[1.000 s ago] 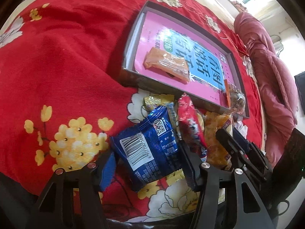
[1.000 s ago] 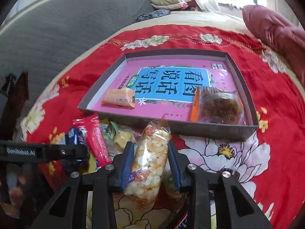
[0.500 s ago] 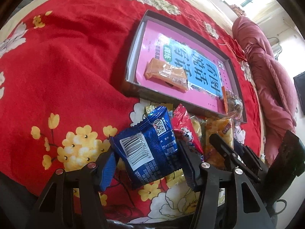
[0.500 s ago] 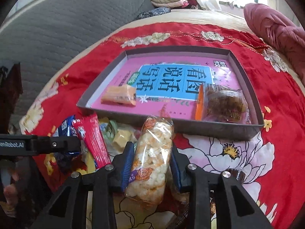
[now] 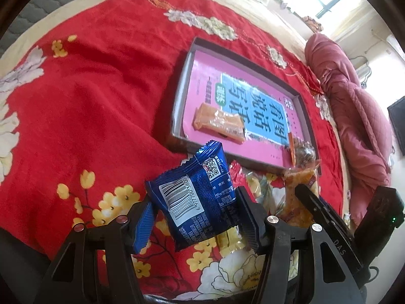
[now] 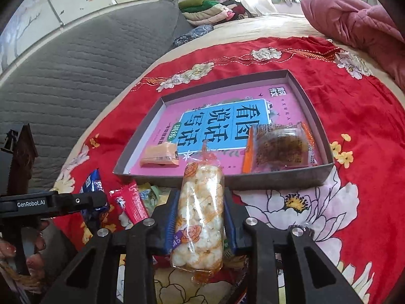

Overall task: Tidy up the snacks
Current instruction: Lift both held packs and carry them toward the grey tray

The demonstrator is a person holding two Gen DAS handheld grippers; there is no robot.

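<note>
My left gripper (image 5: 195,210) is shut on a blue snack packet (image 5: 192,197) with a barcode, held tilted just above the red floral blanket. My right gripper (image 6: 200,210) is shut on a clear packet of puffed rice cakes (image 6: 202,190), its pads pressing both sides, just in front of the tray. The shallow grey tray (image 6: 278,179) has a pink and blue printed sheet on its floor. An orange packet (image 6: 159,155) lies in its near left part and a clear packet of brown snack (image 6: 278,147) in its near right corner. In the left wrist view the same tray (image 5: 181,93) lies ahead.
Loose snacks lie between the grippers: a red packet (image 6: 131,202) and yellow-green wrappers (image 6: 149,192). A pink quilt (image 6: 354,17) is bunched at the far right, folded clothes (image 6: 207,7) at the back, a grey quilted mattress (image 6: 76,63) on the left. A person's hand (image 6: 30,253) holds the left gripper.
Both grippers have risen a little with their packets. The blue packet has come up off the blanket, and the rice cake packet has rolled more upright, closer to the tray's front wall.
</note>
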